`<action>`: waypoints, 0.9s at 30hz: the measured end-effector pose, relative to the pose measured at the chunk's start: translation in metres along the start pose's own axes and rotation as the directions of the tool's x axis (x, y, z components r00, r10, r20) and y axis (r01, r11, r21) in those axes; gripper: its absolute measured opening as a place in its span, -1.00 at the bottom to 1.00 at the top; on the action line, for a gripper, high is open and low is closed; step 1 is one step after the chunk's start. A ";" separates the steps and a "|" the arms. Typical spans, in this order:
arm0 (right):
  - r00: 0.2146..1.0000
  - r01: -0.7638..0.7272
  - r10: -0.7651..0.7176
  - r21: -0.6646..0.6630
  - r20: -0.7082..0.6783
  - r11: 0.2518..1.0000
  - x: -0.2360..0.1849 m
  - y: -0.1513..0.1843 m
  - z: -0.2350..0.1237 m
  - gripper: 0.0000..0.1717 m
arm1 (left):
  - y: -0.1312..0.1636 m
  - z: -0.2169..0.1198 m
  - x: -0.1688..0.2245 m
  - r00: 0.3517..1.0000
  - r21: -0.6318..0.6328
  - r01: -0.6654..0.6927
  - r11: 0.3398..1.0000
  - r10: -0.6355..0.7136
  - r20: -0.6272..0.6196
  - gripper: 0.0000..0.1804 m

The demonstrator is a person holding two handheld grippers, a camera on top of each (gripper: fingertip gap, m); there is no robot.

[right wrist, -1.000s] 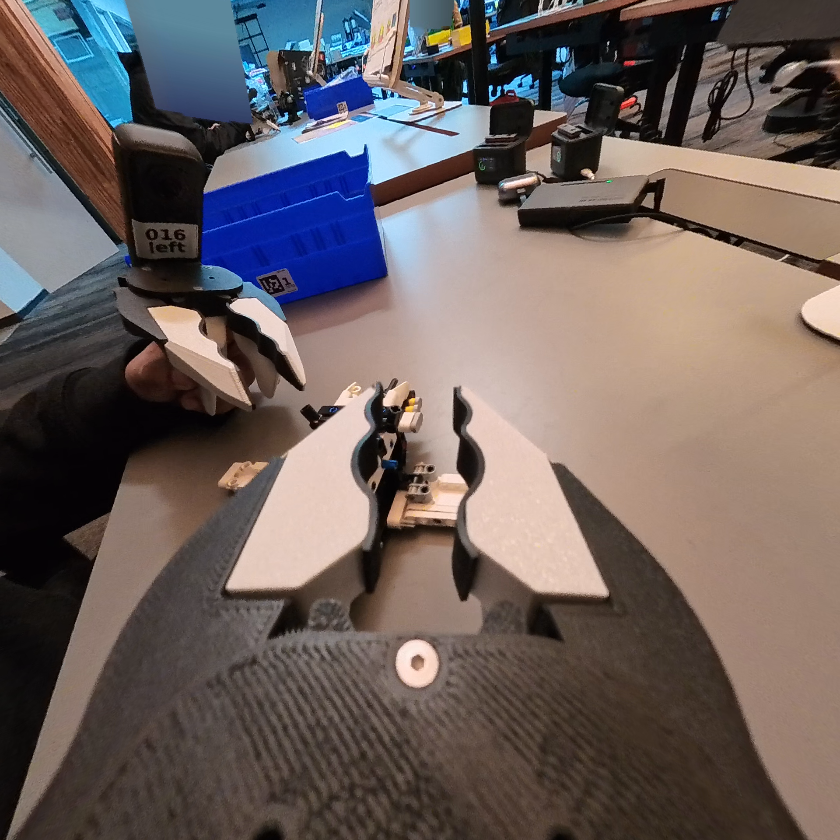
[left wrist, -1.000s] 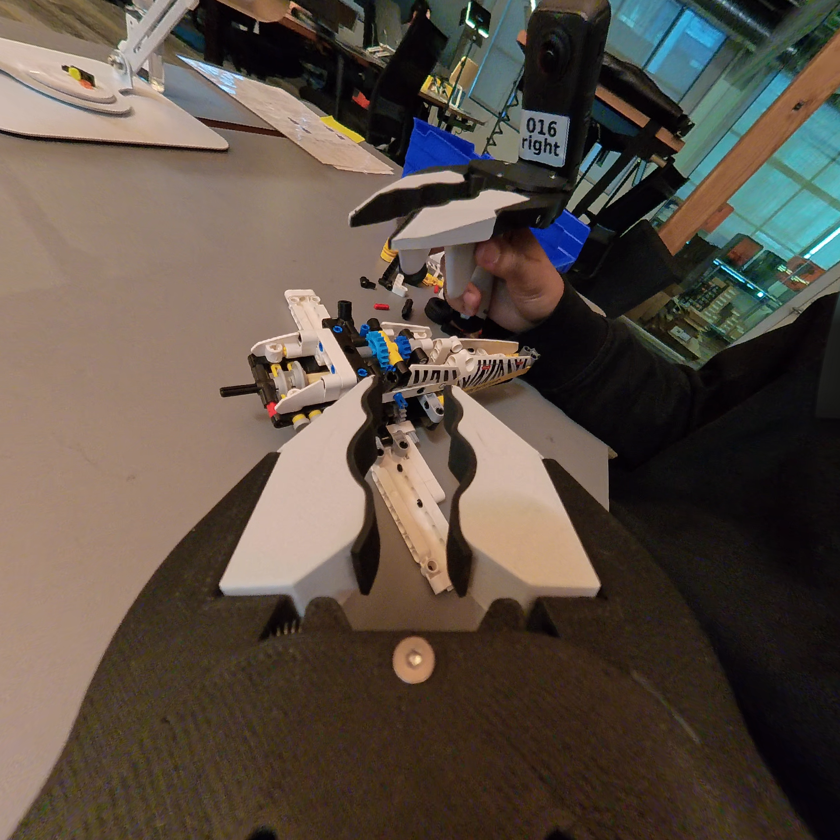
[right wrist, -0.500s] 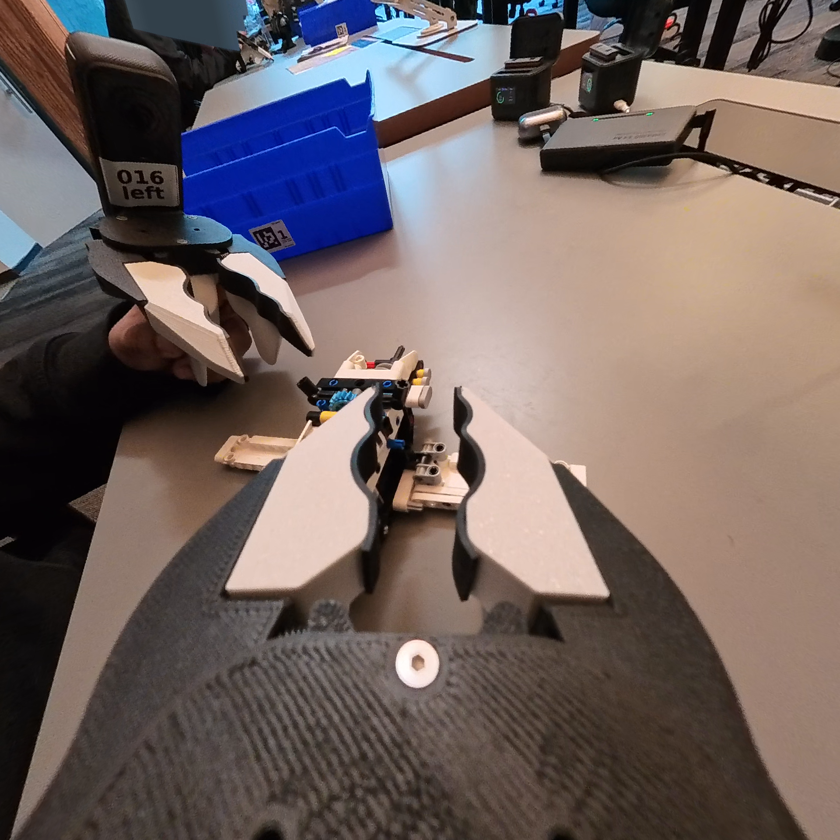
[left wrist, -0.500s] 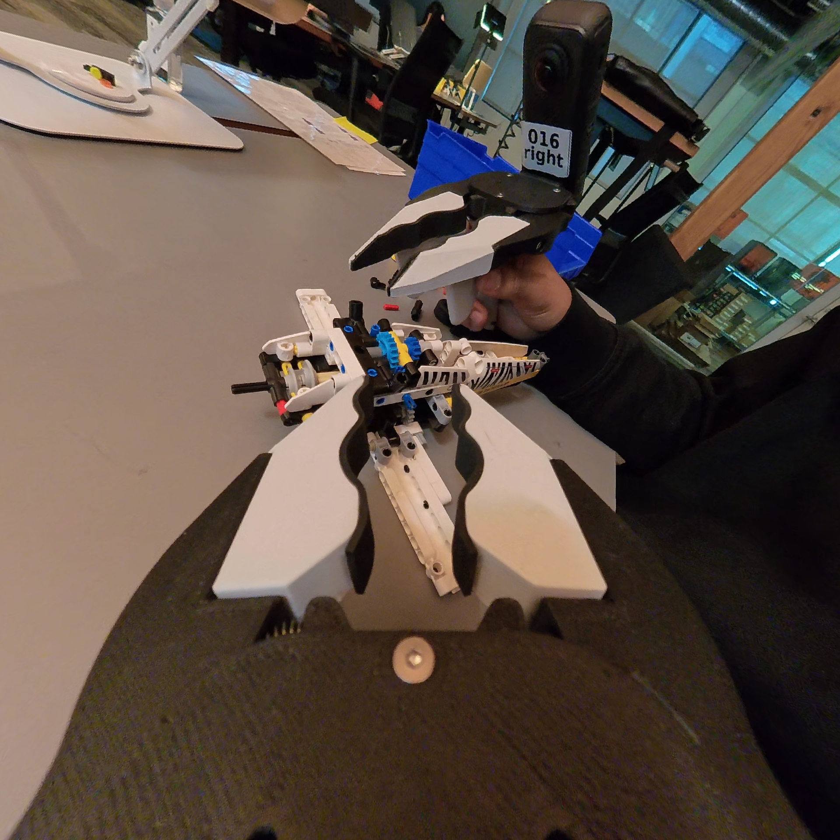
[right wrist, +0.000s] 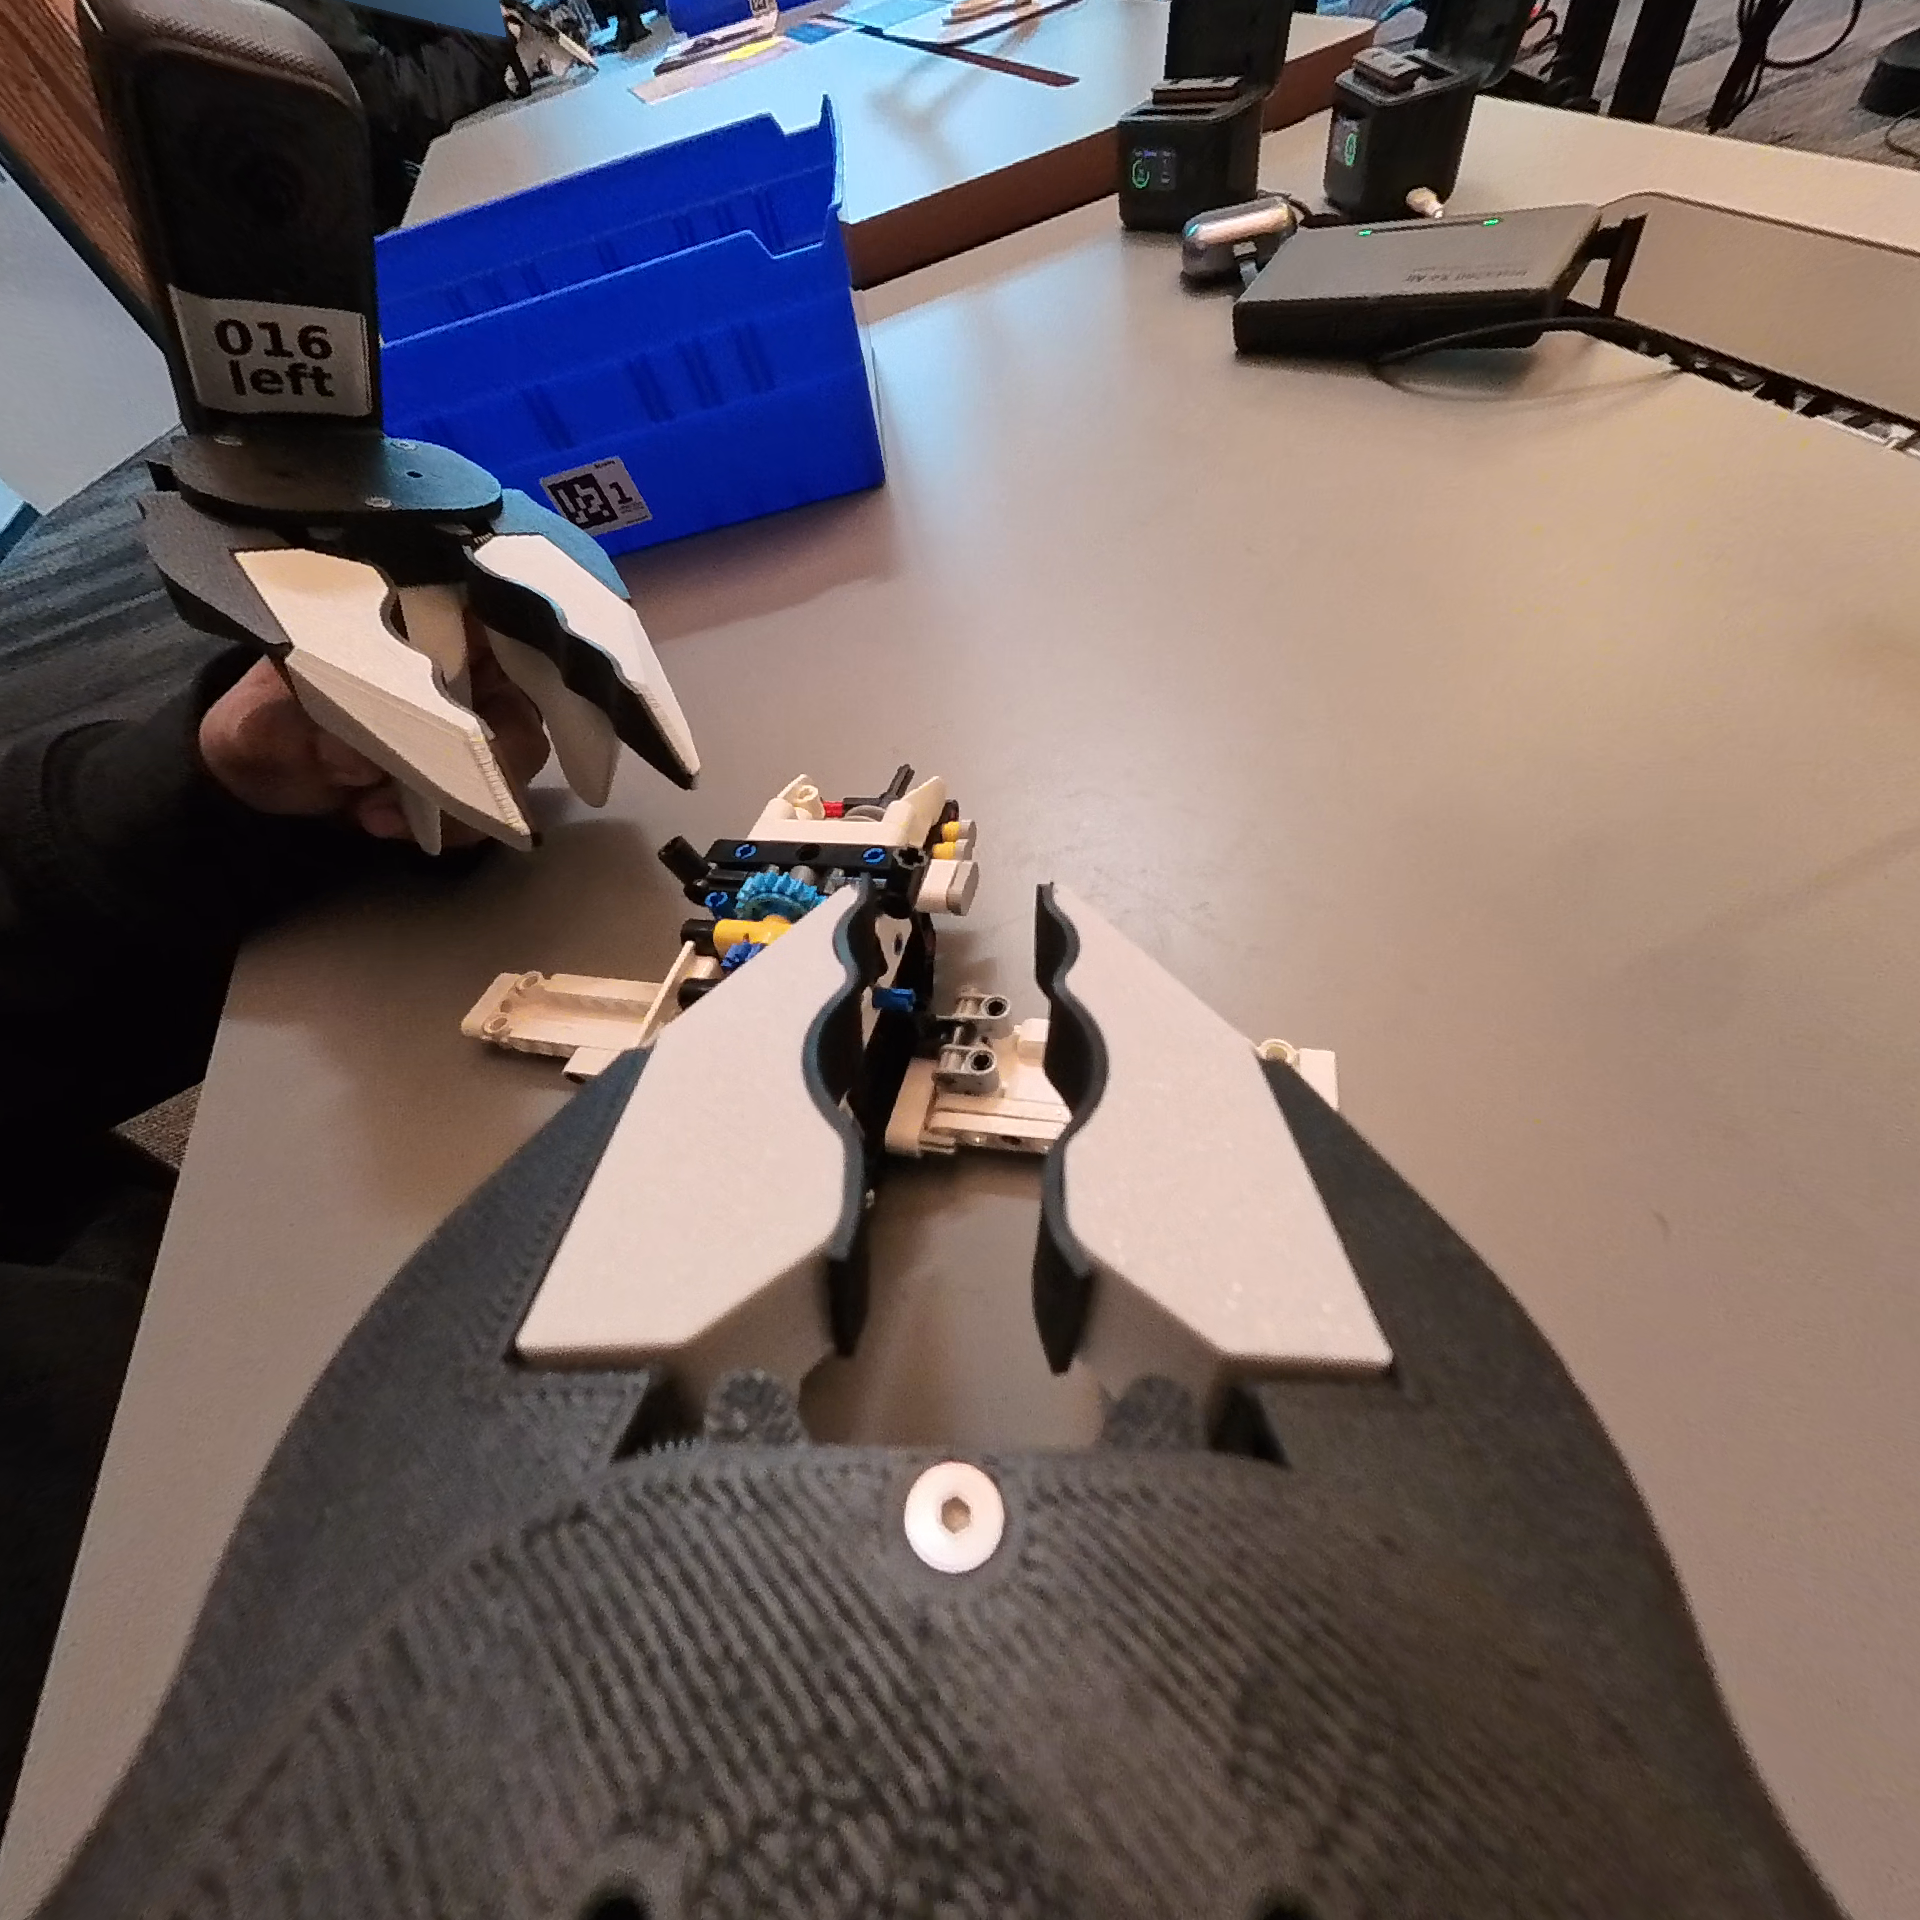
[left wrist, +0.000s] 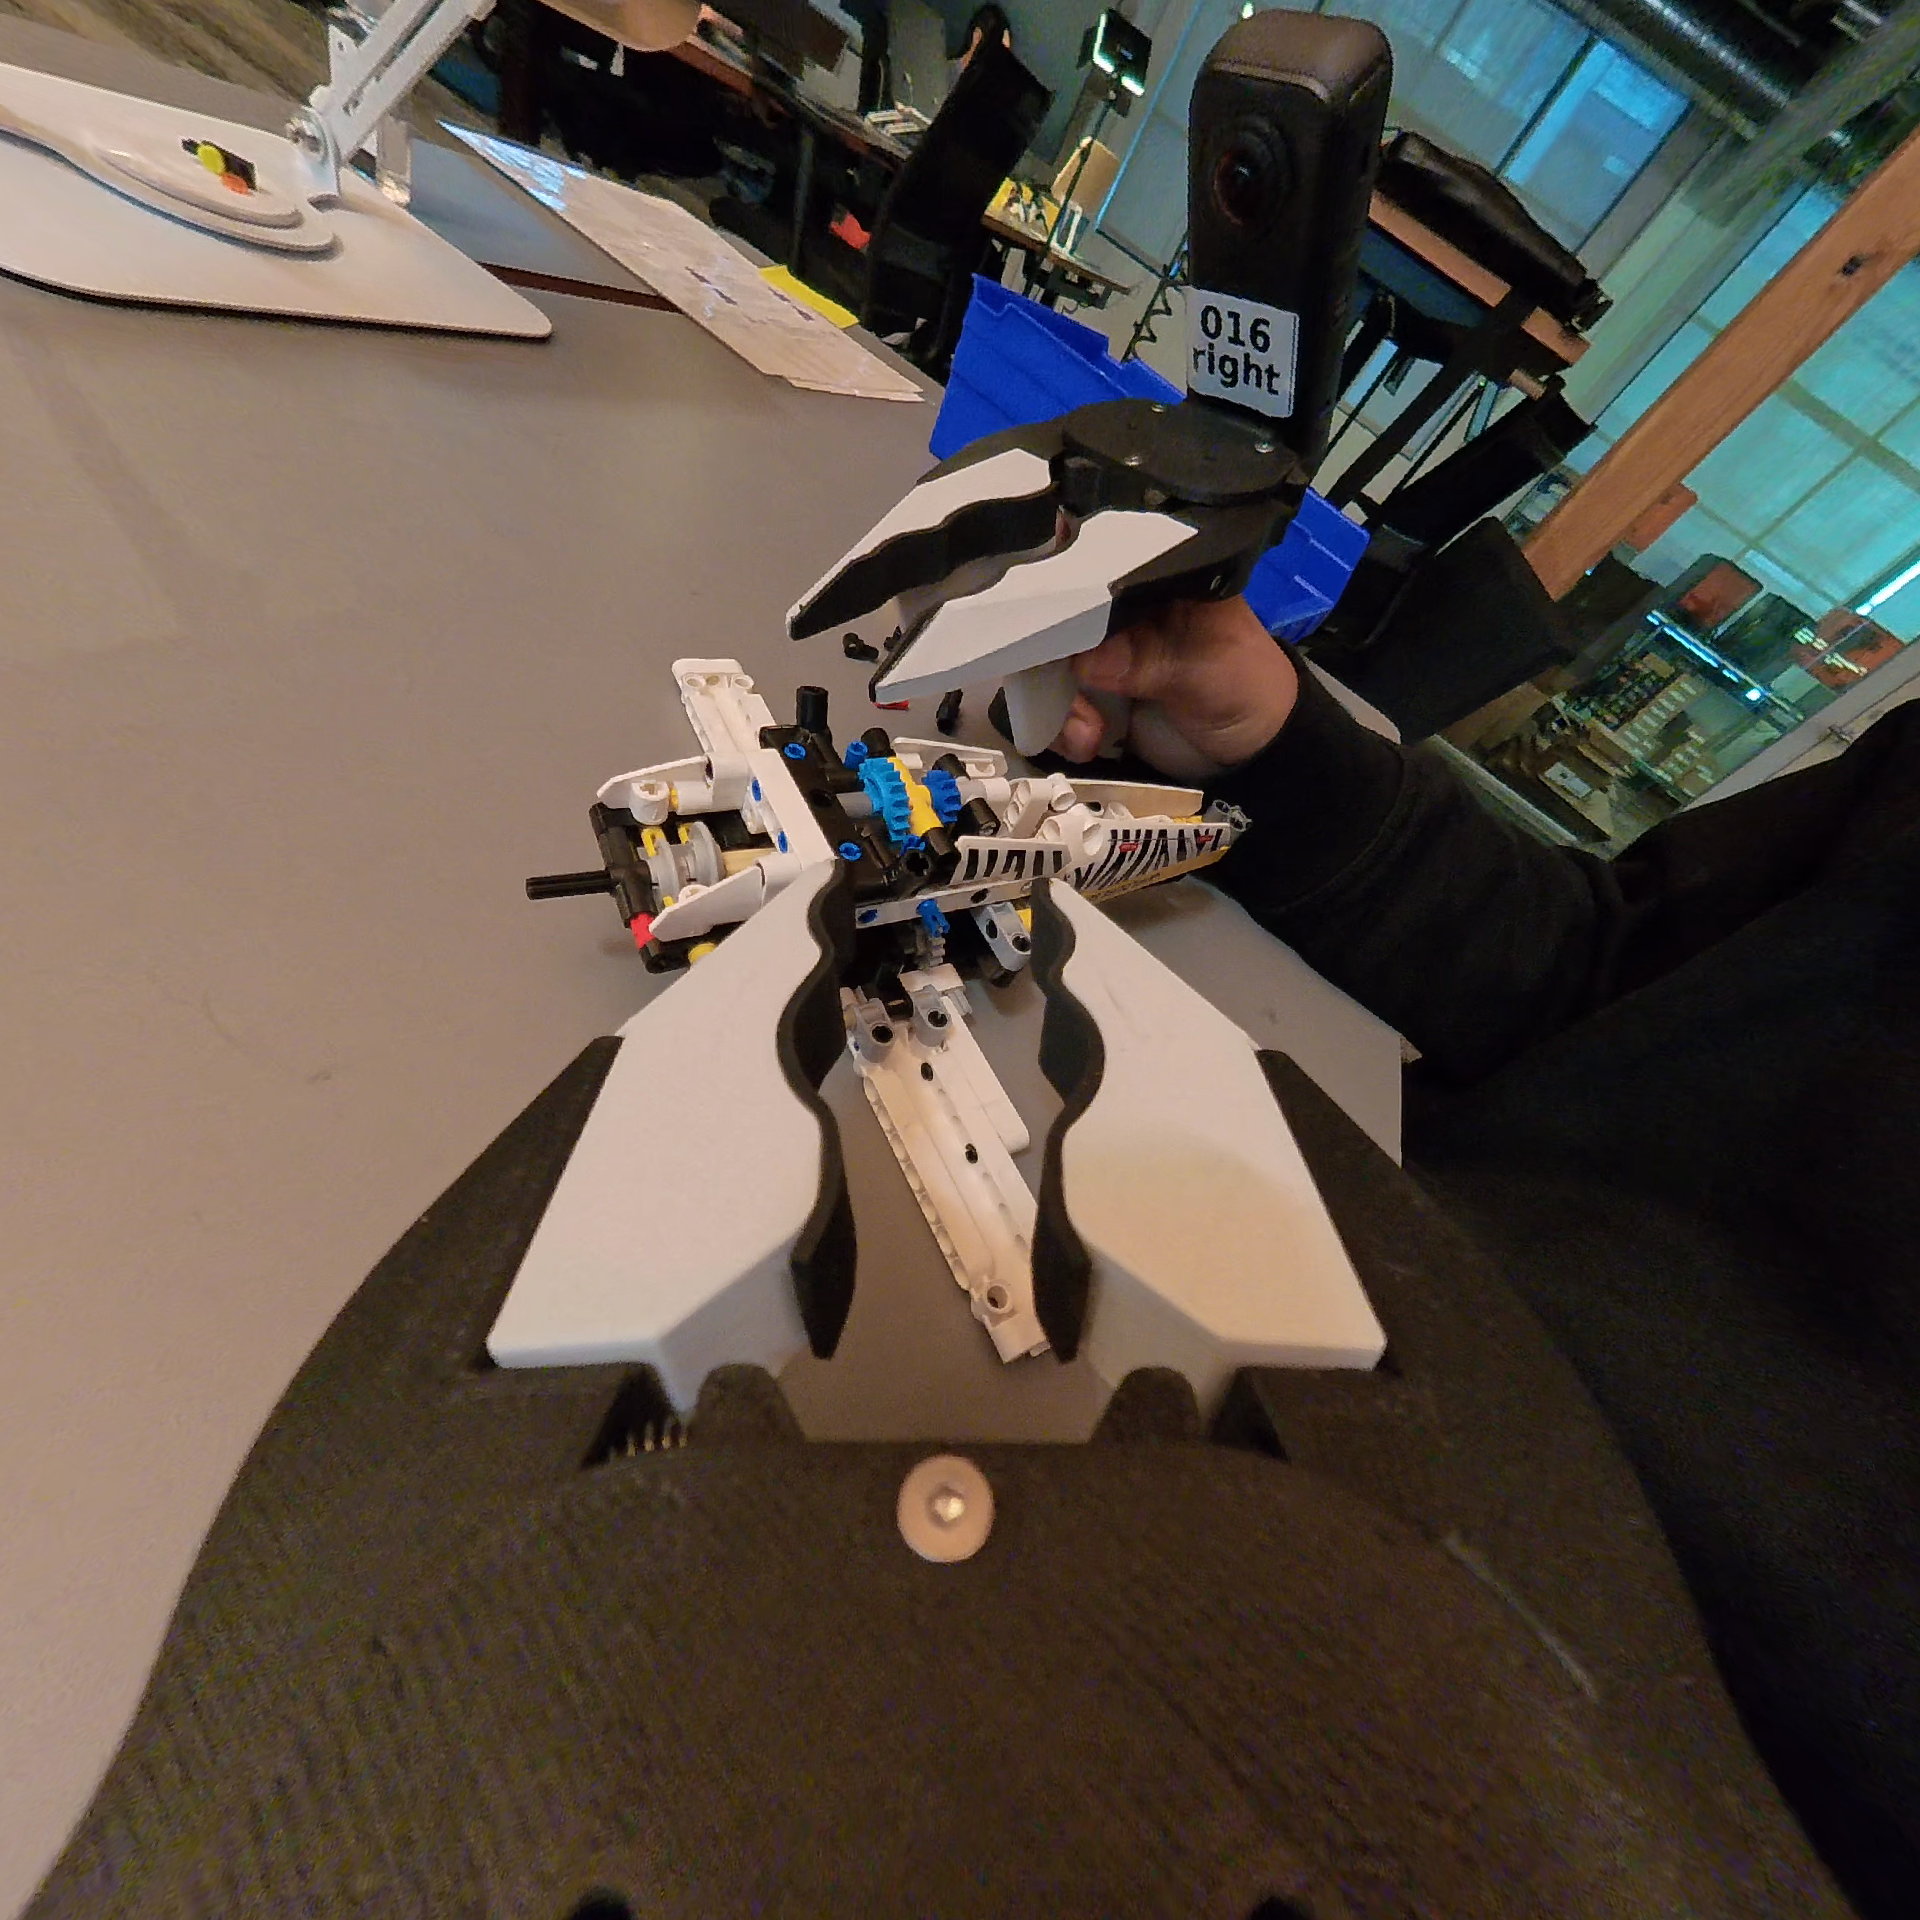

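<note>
While both pairs of jaws stand parted with nothing pressed between them, the building-brick plane model (left wrist: 894,831) lies on the grey surface (left wrist: 260,727) below and between the two tools. Looking along the left gripper (left wrist: 935,914), its black-lined fingers (left wrist: 821,935) frame the model's middle and one white wing (left wrist: 956,1153), which lies on the surface underneath without touching either pad as far as I can see. From the other side, the right gripper (right wrist: 945,914) hangs above the same model (right wrist: 831,873), its jaws likewise narrowly apart, the grey connector pieces (right wrist: 971,1034) showing in the gap below them. Each tool is held up off the surface by a hand (left wrist: 1184,686) in a dark sleeve (left wrist: 1434,883), and in each view the opposite gripper shows raised beside the model with its tips apart and bare. A few small loose black and red pins (left wrist: 883,665) lie just beyond the model. Farther off stands a blue bin (right wrist: 644,343), near the surface's edge, and well away are a flat black box (right wrist: 1413,281) with a cable and two dark charging docks (right wrist: 1195,156). A white lamp base (left wrist: 208,239) sits at the far side.
</note>
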State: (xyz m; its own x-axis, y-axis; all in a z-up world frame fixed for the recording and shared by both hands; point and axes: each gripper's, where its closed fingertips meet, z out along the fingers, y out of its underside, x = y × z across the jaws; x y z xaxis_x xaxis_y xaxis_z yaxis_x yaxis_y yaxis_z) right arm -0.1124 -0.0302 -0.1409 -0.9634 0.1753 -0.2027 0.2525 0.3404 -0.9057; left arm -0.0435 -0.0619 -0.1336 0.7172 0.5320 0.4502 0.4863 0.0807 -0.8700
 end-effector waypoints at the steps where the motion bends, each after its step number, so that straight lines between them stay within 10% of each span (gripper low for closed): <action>1: 1.000 -0.001 0.001 0.001 0.000 1.000 0.000 0.000 0.000 -0.67 | 0.000 0.000 0.000 1.000 0.000 0.001 1.000 -0.001 0.000 -0.66; 27: 1.000 -0.003 0.003 0.005 0.003 1.000 0.000 0.000 -0.001 -0.68 | 0.000 0.000 0.000 1.000 -0.003 0.010 1.000 -0.010 -0.007 -0.67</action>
State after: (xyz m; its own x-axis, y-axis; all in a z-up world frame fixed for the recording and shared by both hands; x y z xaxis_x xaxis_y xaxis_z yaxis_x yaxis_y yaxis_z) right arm -0.1128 -0.0293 -0.1403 -0.9628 0.1737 -0.2068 0.2552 0.3349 -0.9070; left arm -0.0432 -0.0616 -0.1339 0.7156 0.5256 0.4600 0.4948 0.0834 -0.8650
